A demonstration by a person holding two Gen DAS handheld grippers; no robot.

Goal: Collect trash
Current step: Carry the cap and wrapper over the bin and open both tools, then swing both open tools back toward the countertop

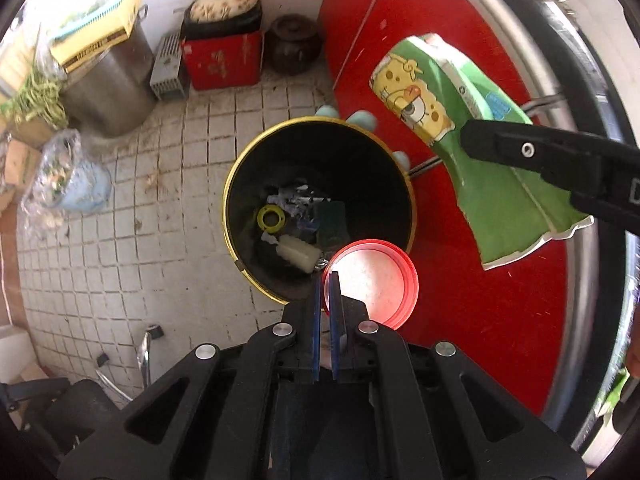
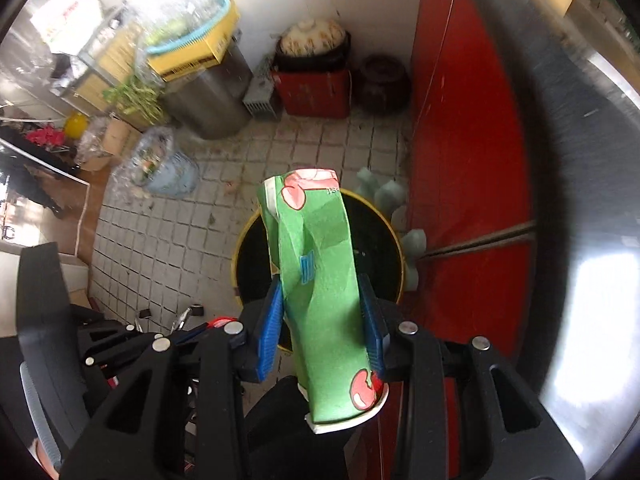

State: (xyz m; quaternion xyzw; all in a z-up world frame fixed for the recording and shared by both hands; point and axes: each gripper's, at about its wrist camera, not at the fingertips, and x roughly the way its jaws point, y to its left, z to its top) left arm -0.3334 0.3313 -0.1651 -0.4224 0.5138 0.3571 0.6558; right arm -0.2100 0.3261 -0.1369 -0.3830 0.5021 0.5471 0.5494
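Note:
My left gripper [image 1: 328,276] is shut on the rim of a red plastic lid [image 1: 378,284] and holds it above the near edge of a black bin with a gold rim [image 1: 240,184]. The bin holds several scraps, among them a yellow ring [image 1: 271,219]. My right gripper [image 2: 320,300] is shut on a crushed green paper cup [image 2: 320,264] over the same bin [image 2: 250,256]. The cup also shows in the left wrist view [image 1: 480,152], pinched by a black finger [image 1: 520,148] above the red table [image 1: 480,320].
The bin stands on a tiled floor [image 1: 160,200] next to the red round table with a metal rim [image 1: 580,120]. Against the wall are a steel pot [image 1: 108,84], a red box [image 1: 224,60] and a dark jar [image 1: 294,44]. A plastic bag [image 1: 64,176] lies to the left.

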